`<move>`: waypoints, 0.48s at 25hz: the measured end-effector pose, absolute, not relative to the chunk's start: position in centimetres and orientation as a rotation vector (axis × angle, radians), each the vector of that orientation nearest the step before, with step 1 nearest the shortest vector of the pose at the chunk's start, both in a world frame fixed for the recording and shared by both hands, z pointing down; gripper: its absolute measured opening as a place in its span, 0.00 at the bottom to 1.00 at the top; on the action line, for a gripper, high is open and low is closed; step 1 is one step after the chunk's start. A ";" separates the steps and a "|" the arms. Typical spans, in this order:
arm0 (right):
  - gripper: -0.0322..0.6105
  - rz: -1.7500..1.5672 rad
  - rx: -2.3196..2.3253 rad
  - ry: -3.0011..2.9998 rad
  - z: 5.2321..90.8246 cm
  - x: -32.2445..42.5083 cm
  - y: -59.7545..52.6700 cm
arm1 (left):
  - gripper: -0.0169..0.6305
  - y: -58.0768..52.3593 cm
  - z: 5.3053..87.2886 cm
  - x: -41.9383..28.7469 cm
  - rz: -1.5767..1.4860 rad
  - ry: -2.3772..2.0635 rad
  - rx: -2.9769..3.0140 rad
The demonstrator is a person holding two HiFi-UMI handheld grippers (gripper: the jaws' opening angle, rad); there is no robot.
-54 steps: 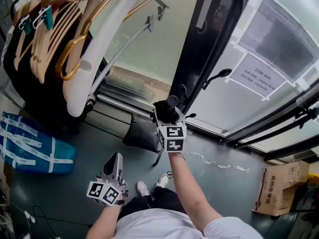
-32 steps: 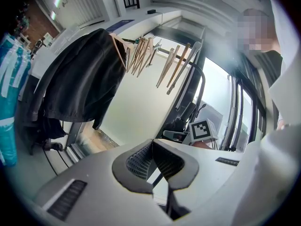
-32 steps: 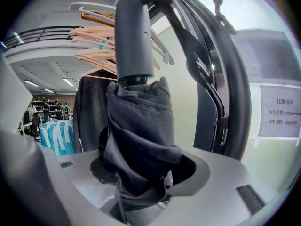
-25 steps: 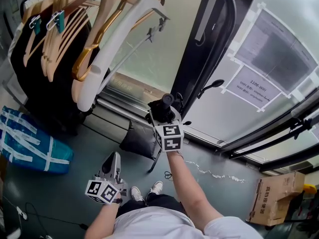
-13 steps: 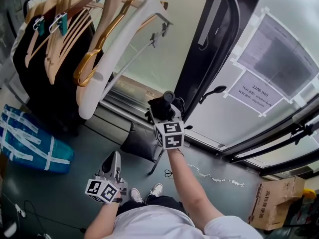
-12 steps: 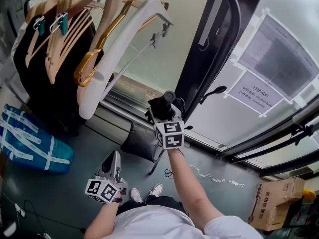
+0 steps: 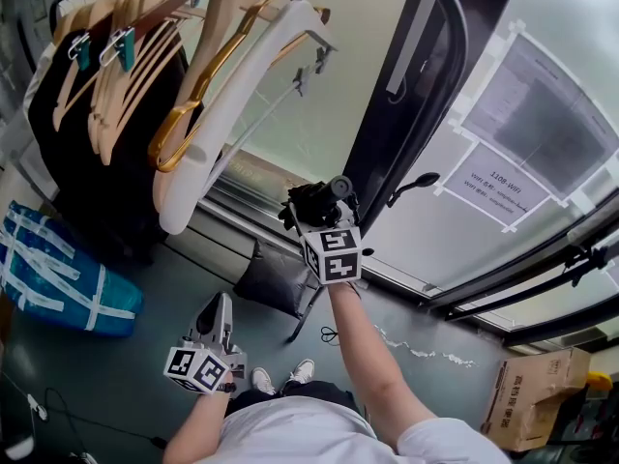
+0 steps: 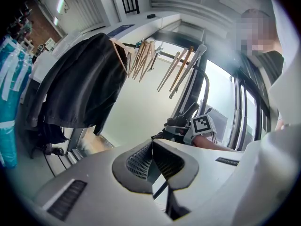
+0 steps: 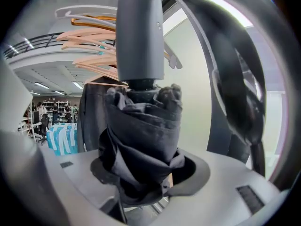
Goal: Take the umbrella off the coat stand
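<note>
A folded black umbrella (image 9: 141,135) with a grey handle (image 9: 140,36) stands upright between the pads of my right gripper (image 9: 146,173), which is shut on its bunched fabric. In the head view the umbrella (image 7: 319,199) sits in the right gripper (image 7: 311,211) just left of the black curved coat stand pole (image 7: 426,95), close to a small hook (image 7: 418,182). The stand (image 9: 235,93) fills the right side of the right gripper view. My left gripper (image 7: 218,312) hangs low, away from the stand. Its jaws meet at the tips (image 8: 151,147) with nothing in them.
A clothes rail with several wooden hangers (image 7: 145,75) and a black coat (image 8: 80,88) stands at the left. A blue wrapped bundle (image 7: 58,278) and a dark bag (image 7: 271,274) lie on the floor. A cardboard box (image 7: 542,414) sits at the lower right, and glass with a paper notice (image 7: 498,187) is behind the stand.
My right gripper has risen a little with the umbrella, staying beside the stand pole. The left gripper has kept still.
</note>
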State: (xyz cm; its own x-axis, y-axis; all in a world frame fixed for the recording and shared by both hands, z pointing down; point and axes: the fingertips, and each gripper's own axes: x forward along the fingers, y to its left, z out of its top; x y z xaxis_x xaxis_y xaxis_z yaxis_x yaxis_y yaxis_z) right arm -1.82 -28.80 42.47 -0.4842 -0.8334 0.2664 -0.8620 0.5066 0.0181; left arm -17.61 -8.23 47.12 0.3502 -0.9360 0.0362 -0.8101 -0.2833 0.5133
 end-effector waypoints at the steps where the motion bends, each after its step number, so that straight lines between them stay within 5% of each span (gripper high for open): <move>1: 0.45 0.184 1.425 -2.512 42.7 -2.0 -28.8 | 0.06 -8.3 47.1 -17.5 -0.376 -1.521 2.172; 12: 0.45 0.270 1.326 -2.499 45.7 -3.7 -29.9 | 0.06 -8.5 47.6 -17.9 -0.353 -1.529 2.148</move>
